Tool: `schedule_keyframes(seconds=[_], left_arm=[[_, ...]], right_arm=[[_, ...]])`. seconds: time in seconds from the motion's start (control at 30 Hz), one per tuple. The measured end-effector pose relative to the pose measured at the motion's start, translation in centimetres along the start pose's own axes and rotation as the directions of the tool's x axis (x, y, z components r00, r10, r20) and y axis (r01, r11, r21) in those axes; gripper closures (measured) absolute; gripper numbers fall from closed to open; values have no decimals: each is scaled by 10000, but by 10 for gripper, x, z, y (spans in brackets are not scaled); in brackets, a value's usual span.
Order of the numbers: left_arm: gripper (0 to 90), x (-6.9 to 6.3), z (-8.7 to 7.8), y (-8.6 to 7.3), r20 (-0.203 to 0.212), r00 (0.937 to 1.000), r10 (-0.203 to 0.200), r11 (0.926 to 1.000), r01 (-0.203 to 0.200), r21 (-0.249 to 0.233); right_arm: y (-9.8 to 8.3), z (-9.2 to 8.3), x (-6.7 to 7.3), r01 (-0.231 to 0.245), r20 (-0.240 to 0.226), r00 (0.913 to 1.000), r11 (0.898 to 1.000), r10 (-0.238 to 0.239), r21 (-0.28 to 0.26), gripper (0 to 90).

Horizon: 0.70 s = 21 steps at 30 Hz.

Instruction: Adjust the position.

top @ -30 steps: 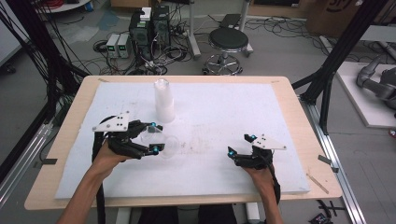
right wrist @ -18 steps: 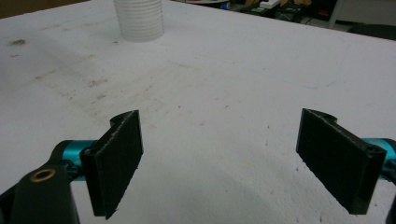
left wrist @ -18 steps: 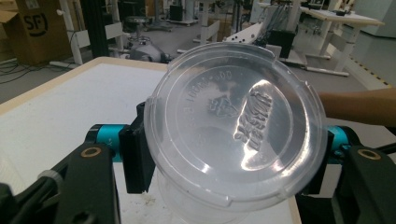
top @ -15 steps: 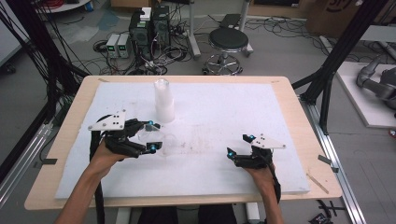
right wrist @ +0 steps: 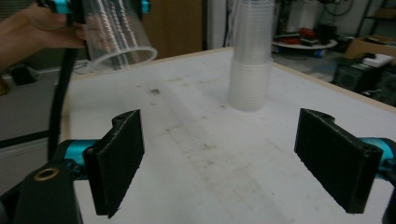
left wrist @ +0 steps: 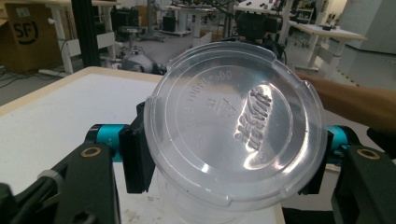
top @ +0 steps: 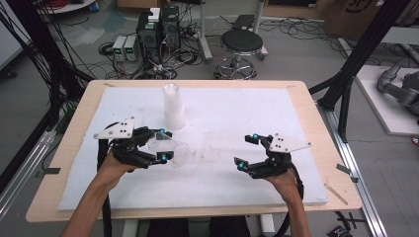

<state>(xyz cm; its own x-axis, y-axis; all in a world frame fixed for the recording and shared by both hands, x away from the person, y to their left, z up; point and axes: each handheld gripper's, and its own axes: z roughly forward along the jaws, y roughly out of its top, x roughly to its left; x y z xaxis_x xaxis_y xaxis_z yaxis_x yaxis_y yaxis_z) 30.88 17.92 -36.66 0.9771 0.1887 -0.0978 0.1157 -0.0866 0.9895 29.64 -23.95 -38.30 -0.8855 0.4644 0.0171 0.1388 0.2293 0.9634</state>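
- The left gripper (top: 159, 146) is clamped on a clear plastic cup (top: 174, 150), one black pad pressing on each side of the cup's wall near its base.
- In the left gripper view the cup's (left wrist: 233, 128) base faces the camera, with moulded lettering on it. The cup lies on its side in the grip, held off the white mat (top: 237, 113), its open mouth pointing toward the middle of the table.
- The right gripper (top: 248, 152) hangs above the mat at the person's right, well apart from the cup. Its jaws stand wide with nothing between them; they have closed a little over the last second and remain far apart.
- In the right gripper view the bare, slightly smudged mat lies between the two pads (right wrist: 119, 158), and the held cup (right wrist: 116, 37) shows at the upper left.
- The cup looks thin-walled, light and slick. It would probably buckle or crack under a hard squeeze, so a gentle grip low on the wall, where the base stiffens it, seems the safest hold. The rim would flex more.
- The held cup appears empty: no liquid or object shows through its clear wall.
- A tall stack of clear cups (top: 173, 106) stands upright farther back on the mat, nested one inside another; nothing else shows in them.
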Motion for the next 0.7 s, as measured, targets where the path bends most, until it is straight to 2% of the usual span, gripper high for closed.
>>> schedule_keyframes(seconds=[0.03, 0.07, 0.13, 0.17, 0.2, 0.3, 0.4, 0.43, 0.53, 0.6, 0.63, 0.7], left_arm=[[362, 0, 0, 0, 0, 10000, 0, 10000, 0, 0], [362, -1, 0, 1, 13, 10000, 39, 10000, -39, -41], [361, -3, 1, 2, 106, 9999, 25, 9998, -23, -186], [362, -4, 3, 3, 185, 9998, 23, 9996, -18, -286], [362, -4, 3, 3, 185, 9998, 23, 9996, -18, -286], [362, -6, 10, 2, 373, 9993, -3, 9992, 18, -397], [362, -6, 17, 2, 454, 9990, -8, 9996, 21, -292], [362, -6, 19, 3, 473, 9989, -9, 9997, 19, -223], [362, -7, 24, 5, 570, 9984, 46, 9999, -38, -138], [361, -8, 27, 6, 635, 9980, 72, 9999, -67, -91], [361, -8, 29, 7, 677, 9977, 73, 10000, -68, -69], [362, -8, 30, 8, 683, 9976, 88, 10000, -85, -50]], right_arm=[[4, 2, 1, 129, -232, 9996, 9999, -130, -64, 160], [4, 2, 1, 129, -232, 9996, 9999, -130, -64, 160], [13, 5, 4, 159, -673, 9976, 9998, -165, -95, 160], [18, 8, 6, 226, -1048, 9942, 9995, -249, -225, 160], [18, 8, 6, 226, -1048, 9942, 9995, -249, -225, 160], [28, 19, 12, 377, -1842, 9818, 9979, -468, -522, 160], [31, 25, 14, 431, -2037, 9774, 9969, -558, -660, 160], [33, 33, 16, 482, -2285, 9714, 9961, -641, -744, 160], [34, 39, 17, 465, -2463, 9672, 9964, -627, -712, 160], [37, 47, 18, 514, -2697, 9605, 9963, -680, -683, 160], [39, 53, 18, 559, -2886, 9546, 9960, -739, -699, 160], [40, 55, 19, 555, -2964, 9523, 9962, -730, -669, 160]])
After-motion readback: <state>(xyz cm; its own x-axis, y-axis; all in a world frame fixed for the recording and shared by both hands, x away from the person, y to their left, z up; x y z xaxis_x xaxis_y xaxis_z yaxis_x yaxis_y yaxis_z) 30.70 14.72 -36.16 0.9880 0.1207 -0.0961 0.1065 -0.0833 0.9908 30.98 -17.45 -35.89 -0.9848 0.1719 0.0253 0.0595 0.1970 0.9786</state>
